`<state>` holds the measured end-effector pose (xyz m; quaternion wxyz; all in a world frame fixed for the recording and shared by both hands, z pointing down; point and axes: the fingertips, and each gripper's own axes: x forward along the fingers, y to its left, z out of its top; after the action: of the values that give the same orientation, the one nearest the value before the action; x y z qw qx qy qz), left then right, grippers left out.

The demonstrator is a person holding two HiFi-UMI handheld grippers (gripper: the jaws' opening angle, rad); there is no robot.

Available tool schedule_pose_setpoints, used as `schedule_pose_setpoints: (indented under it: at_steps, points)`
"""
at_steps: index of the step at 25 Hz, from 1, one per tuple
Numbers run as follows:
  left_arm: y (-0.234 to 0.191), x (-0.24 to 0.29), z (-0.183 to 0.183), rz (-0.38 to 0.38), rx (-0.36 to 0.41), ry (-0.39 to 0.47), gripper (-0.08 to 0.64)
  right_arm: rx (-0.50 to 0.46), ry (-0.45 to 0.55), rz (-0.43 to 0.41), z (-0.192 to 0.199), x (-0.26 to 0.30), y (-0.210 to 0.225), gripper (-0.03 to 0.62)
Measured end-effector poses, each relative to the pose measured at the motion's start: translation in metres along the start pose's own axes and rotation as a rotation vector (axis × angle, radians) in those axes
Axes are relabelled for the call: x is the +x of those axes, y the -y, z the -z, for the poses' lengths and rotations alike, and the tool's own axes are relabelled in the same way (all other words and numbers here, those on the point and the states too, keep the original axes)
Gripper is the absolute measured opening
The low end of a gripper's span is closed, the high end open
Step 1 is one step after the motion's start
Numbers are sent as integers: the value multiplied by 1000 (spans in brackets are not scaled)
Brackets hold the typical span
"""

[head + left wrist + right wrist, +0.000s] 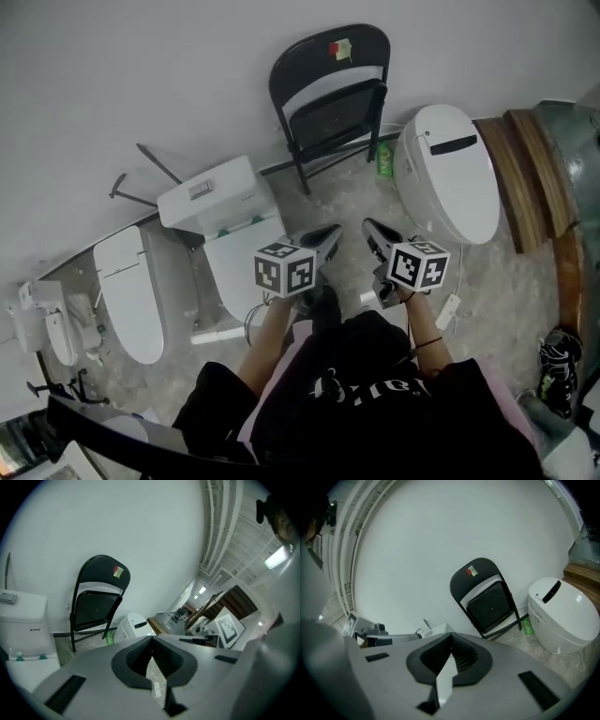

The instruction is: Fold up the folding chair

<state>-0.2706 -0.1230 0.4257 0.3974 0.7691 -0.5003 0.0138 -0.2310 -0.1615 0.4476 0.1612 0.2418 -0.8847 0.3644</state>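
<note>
Near your body, your left gripper [328,236] and right gripper [375,232] point ahead, both jaws closed and empty. Well beyond them, between two toilets, the chair [330,94] leans on the wall [141,75]. It looks already folded, standing near upright with its seat facing you, so little seems left.

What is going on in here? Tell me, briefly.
A person stands among white toilets, holding a two-jaw gripper in each hand. The left gripper and the right gripper are both shut and empty, and both point toward the black folding chair. The chair leans against the white wall with its seat up against the back, so it looks folded already. Neither gripper touches it.
</note>
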Motion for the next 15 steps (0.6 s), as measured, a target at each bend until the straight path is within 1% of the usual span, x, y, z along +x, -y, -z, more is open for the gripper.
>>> schedule_pose_setpoints:
  at_steps: [3, 5, 10, 13, 15]
  points:
    - [35, 13, 22, 26, 16, -18, 5, -66, -29, 37, 24, -35, 13, 14]
    - [60, 23, 42, 29, 17, -28, 5, -89, -45, 42, 42, -63, 21, 14]
    - [133, 43, 96, 22, -12, -12, 3, -153, -65, 44, 81, -144, 41, 14]
    - [168, 47, 132, 6, -6, -25, 4, -151, -56, 42, 101, -180, 51, 14]
    - [180, 44, 154, -19, -14, -34, 4, -130, -42, 18, 113, -196, 50, 14]
